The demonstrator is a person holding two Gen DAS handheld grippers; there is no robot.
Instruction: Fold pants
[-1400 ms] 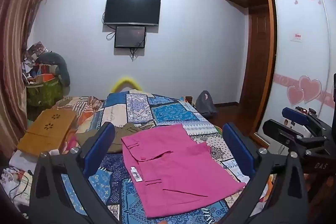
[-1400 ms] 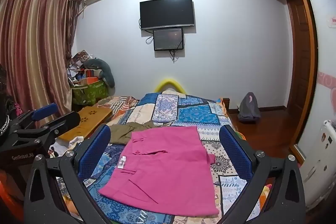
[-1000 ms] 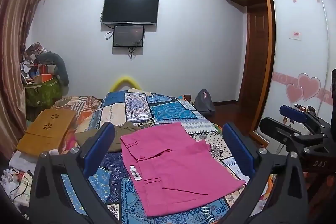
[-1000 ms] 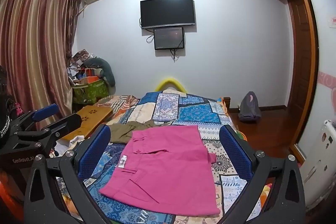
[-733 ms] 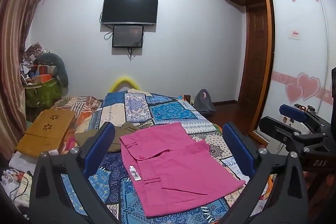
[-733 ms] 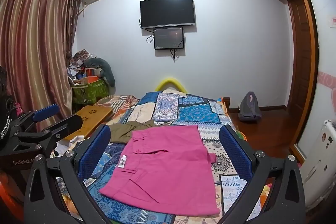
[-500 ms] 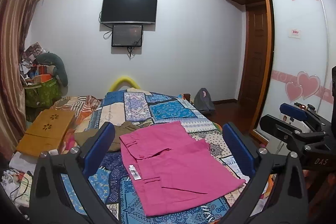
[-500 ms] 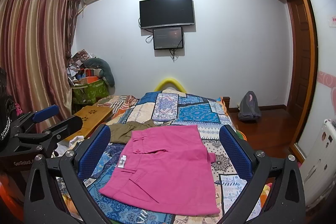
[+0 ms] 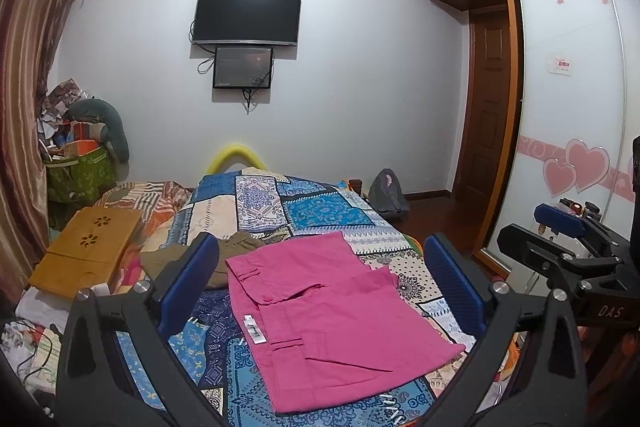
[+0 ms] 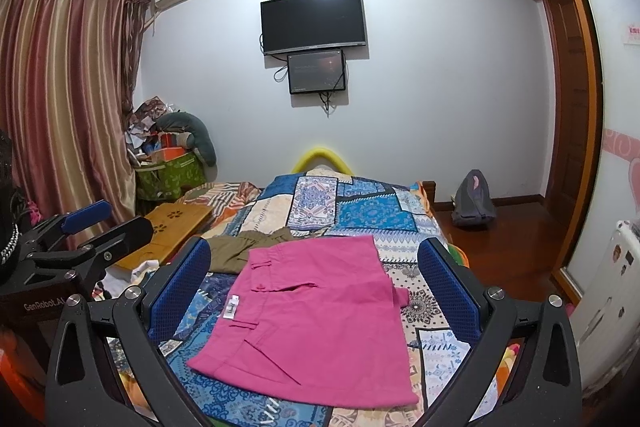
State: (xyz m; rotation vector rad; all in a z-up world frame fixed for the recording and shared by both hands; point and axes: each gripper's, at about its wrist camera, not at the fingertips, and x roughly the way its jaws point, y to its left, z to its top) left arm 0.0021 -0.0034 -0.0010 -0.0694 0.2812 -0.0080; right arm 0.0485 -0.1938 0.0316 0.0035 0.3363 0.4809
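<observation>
The pink pants lie folded into a flat rectangle on the patchwork bedspread, with a white tag near the left edge; they also show in the right wrist view. My left gripper is open and empty, held above and in front of the pants. My right gripper is open and empty, also above the near side of the pants. Each gripper shows in the other's view, the right one at the right edge and the left one at the left edge.
An olive garment lies just behind the pants on the left. A wooden lap desk sits on the bed's left side beside clutter and a green bag. A wardrobe stands right; a grey backpack is on the floor.
Both grippers drift very slightly, and the view shifts a little. The pants stay put and both grippers stay open.
</observation>
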